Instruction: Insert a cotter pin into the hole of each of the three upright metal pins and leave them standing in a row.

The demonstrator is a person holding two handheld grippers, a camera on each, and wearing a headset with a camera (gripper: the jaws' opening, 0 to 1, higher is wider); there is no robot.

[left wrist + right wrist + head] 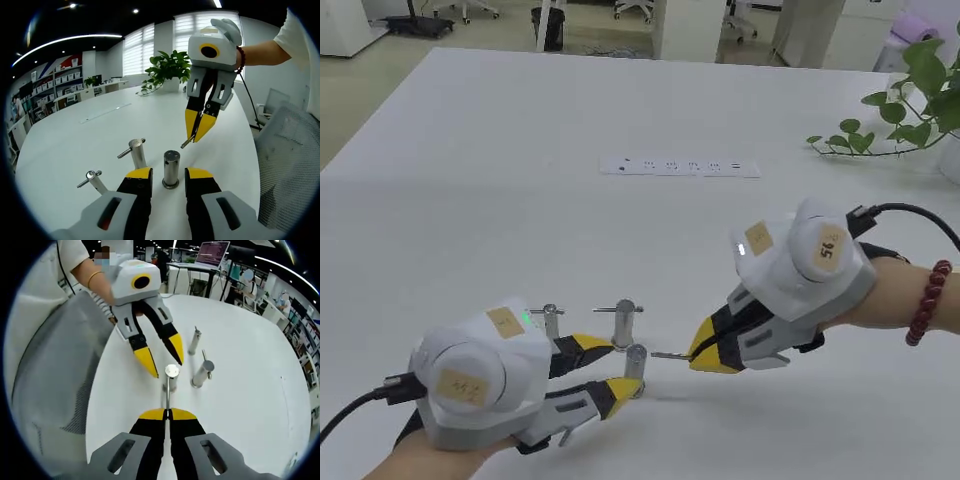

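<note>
**Cotter pin poised at the last bare metal pin**

Jaws of the right hand-held gripper point(698, 355) are pressed together on the loose cotter pin point(670, 355), which sticks straight out from the yellow tips. In the right gripper view the loose cotter pin point(168, 390) points at the top of the bare metal pin point(172, 371). Its free end is just beside that top, and I cannot tell whether the 2 touch.

The left hand-held gripper point(618, 364) lies low on the white table point(520, 150) with its jaws spread. The bare metal pin point(635, 362) stands upright between them. In the left gripper view a gap shows on each side of the bare metal pin point(171, 167), and the right hand-held gripper point(196, 137) comes down from above it.

The other 2 pins stand upright just beyond, farther from the person. The 2nd metal pin point(624, 322) carries a seated cotter pin point(607, 309) through its head. The 3rd metal pin point(551, 322), to its left in the head view, also has 1 across its top.
</note>
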